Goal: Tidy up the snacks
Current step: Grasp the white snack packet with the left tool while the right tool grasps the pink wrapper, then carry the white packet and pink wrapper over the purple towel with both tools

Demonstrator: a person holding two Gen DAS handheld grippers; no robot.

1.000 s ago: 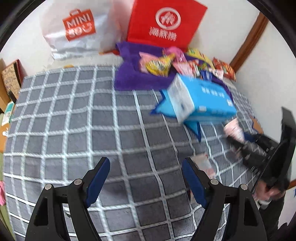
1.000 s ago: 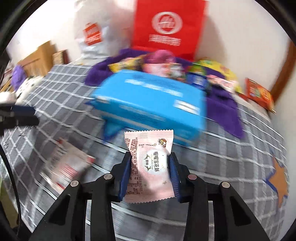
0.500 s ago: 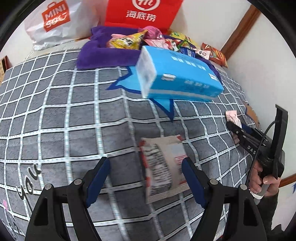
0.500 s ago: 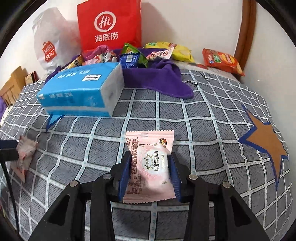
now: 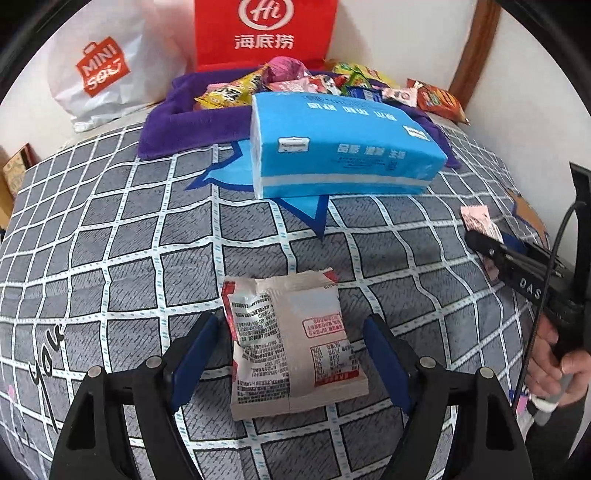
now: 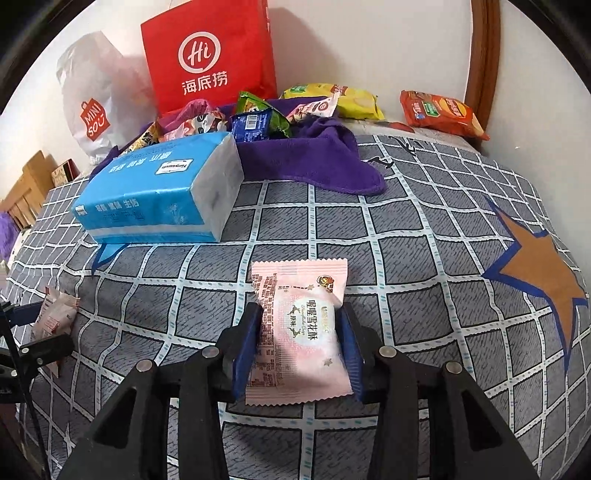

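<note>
A crumpled white-and-red snack packet lies flat on the grey checked bedspread. My left gripper is open and straddles it, with a gap on each side. The packet and the left gripper's fingers also show at the left edge of the right wrist view. A pink snack packet sits between the blue pads of my right gripper. The pads still touch its sides while the jaws are opening, and its lower end rests on the bedspread. In the left wrist view the right gripper and pink packet appear at far right.
A blue tissue pack lies mid-bed. Behind it a purple towel carries a pile of several snacks. A red paper bag and white shopping bag lean on the wall. An orange chip bag lies near the wooden post. A person's hand holds the right gripper.
The left gripper has come down over the white-and-red packet, which now lies between its fingers. The right gripper has swung right and sunk, bringing the pink packet to the bedspread.
</note>
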